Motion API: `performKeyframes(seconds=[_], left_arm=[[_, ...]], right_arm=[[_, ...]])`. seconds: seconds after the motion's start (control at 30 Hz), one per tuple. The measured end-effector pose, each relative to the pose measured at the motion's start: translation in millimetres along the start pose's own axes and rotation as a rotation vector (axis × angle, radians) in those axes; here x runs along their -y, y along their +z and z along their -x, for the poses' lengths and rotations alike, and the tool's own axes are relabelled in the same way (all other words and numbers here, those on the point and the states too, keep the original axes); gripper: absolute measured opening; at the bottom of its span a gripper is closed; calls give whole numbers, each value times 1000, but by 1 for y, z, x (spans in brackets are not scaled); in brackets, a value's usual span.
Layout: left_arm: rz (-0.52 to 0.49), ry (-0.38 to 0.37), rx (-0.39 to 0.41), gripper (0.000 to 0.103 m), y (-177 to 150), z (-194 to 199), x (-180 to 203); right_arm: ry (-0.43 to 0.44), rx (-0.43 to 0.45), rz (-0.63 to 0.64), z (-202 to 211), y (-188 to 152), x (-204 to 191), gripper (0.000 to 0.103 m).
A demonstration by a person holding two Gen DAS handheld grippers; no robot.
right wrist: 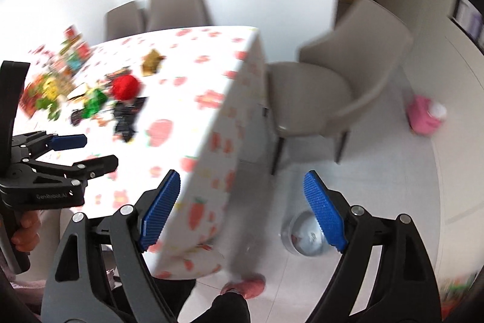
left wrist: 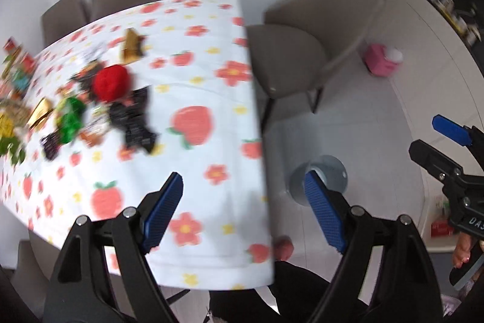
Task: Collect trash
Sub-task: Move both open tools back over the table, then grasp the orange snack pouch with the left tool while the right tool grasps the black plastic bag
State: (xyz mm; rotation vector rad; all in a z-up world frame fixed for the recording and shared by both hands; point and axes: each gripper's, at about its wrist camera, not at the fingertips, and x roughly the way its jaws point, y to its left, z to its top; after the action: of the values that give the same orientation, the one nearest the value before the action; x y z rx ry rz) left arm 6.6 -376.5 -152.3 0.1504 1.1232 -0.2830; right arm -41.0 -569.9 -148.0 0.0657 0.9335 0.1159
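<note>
Left gripper (left wrist: 243, 208) and right gripper (right wrist: 242, 209), blue-padded jaws gaping wide and empty, are hovering above the fruit-print tablecloth (left wrist: 193, 80) bearing crumpled wrappers (left wrist: 115, 99).

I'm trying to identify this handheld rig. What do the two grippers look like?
Both the left gripper and the right gripper have black angular frames with silver pivot bolts and two fingers tipped with blue ribbed pads. Seen from the right wrist view, the left gripper's body carries small pale lettering, too blurred to read, above a black handle.

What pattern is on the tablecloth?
White tablecloth with pink strawberries, flowers and small yellow blossoms, clearest in the left wrist view.
</note>
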Motion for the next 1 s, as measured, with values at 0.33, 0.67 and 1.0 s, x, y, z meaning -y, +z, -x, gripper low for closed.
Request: performKeyframes(seconds=[0.33,0.67,1.0], left_arm=[[78,93,93,82,-1,66,-168],[2,98,157,82,19,103,-278],[40,70,164,82,18,113,-313]], right_arm=[[77,17,112,-16,56,-164,81],[83,45,71,-22,106,-289,81],[90,32,137,-23,131,-326,81]])
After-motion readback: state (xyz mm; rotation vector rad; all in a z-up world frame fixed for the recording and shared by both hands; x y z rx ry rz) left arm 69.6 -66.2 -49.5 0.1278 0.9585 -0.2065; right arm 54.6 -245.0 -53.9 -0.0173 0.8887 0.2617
